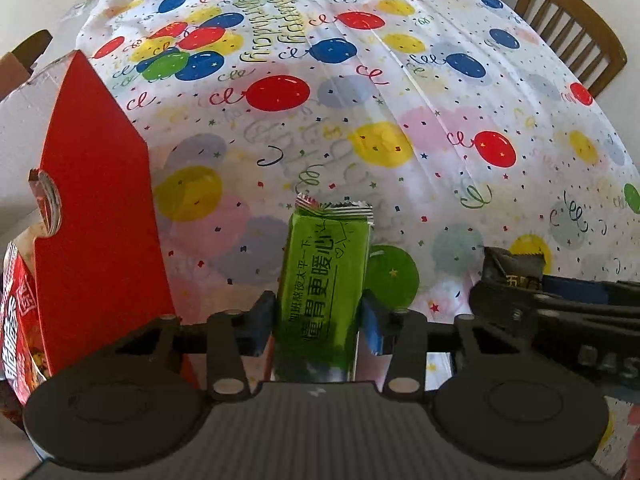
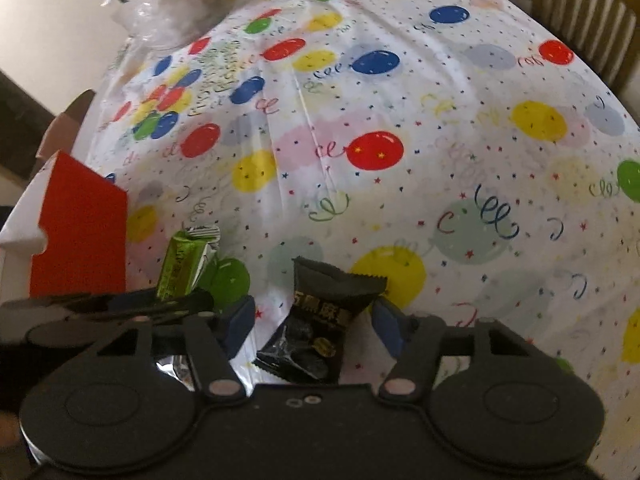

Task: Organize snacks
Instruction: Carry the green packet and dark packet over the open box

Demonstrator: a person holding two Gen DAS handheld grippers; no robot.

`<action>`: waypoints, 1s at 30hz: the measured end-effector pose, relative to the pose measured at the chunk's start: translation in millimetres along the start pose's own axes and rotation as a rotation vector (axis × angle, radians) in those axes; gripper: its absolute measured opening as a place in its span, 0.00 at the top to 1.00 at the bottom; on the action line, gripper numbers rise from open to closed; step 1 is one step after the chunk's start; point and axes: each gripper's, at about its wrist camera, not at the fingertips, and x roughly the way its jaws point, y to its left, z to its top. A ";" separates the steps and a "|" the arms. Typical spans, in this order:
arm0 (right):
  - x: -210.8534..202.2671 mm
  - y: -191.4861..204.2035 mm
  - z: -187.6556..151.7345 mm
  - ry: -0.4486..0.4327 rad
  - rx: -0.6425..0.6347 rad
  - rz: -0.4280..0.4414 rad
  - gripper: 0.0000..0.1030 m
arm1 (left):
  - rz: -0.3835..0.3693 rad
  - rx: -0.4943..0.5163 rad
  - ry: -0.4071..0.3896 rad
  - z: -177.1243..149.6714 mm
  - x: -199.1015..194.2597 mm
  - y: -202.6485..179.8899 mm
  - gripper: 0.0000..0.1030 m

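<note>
Two tongs work side by side: the left gripper (image 1: 320,316) clamps a green snack bar (image 1: 326,276), while the right gripper (image 2: 314,322) stands slack around a black packet (image 2: 320,328). Only the left view shows snacks inside the red box (image 1: 92,208). Balloon tablecloth (image 2: 440,140) lies bare beyond; box bottom is cut off.

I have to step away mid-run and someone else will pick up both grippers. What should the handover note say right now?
Left hand-held gripper: shut on the green snack bar, pads against its sides.
Right hand-held gripper: jaws straddle the black snack packet with gaps on both sides; not gripped yet.
Red box stands at the left on the balloon tablecloth, with a red packet beside it.
Done: green bar grasped.
Left: grip the black packet, then probably place both in the box.
</note>
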 end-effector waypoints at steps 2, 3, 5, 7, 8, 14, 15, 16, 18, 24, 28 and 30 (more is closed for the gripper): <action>3.7 7.3 -1.4 -0.007 -0.008 -0.032 0.49 | -0.003 -0.017 -0.002 -1.5 -1.1 1.4 0.58; 5.5 11.2 -2.5 -0.007 -0.027 -0.048 0.54 | -0.006 -0.027 -0.003 -2.3 -1.8 2.7 0.58; 8.5 17.3 -5.6 -0.002 -0.061 -0.071 0.64 | -0.010 -0.050 -0.004 -3.6 -3.4 6.5 0.58; 8.4 18.5 -8.5 -0.010 -0.083 -0.084 0.70 | -0.023 -0.060 -0.011 -5.0 -6.1 7.7 0.58; 7.4 18.1 -9.4 -0.015 -0.089 -0.082 0.71 | -0.029 -0.064 -0.014 -5.7 -8.0 7.4 0.58; -8.7 19.4 -12.6 -0.052 -0.115 -0.068 0.73 | -0.070 -0.096 -0.031 -8.9 -23.6 7.3 0.58; -12.5 19.3 -13.4 -0.057 -0.116 -0.064 0.73 | -0.077 -0.098 -0.037 -9.7 -27.8 6.9 0.58; -17.2 18.7 -14.1 -0.061 -0.113 -0.058 0.73 | -0.082 -0.100 -0.040 -9.8 -31.9 6.3 0.58; -26.2 18.4 -14.9 -0.074 -0.111 -0.052 0.73 | -0.090 -0.106 -0.050 -10.1 -42.2 4.6 0.58; -58.2 22.0 -13.1 -0.130 -0.117 -0.042 0.72 | -0.126 -0.122 -0.111 -13.4 -81.7 7.3 0.58; -81.1 32.2 -12.6 -0.173 -0.140 -0.033 0.72 | -0.140 -0.133 -0.163 -17.0 -110.5 15.6 0.58; -91.2 39.6 -12.3 -0.193 -0.159 -0.027 0.72 | -0.137 -0.140 -0.186 -18.7 -124.2 22.4 0.58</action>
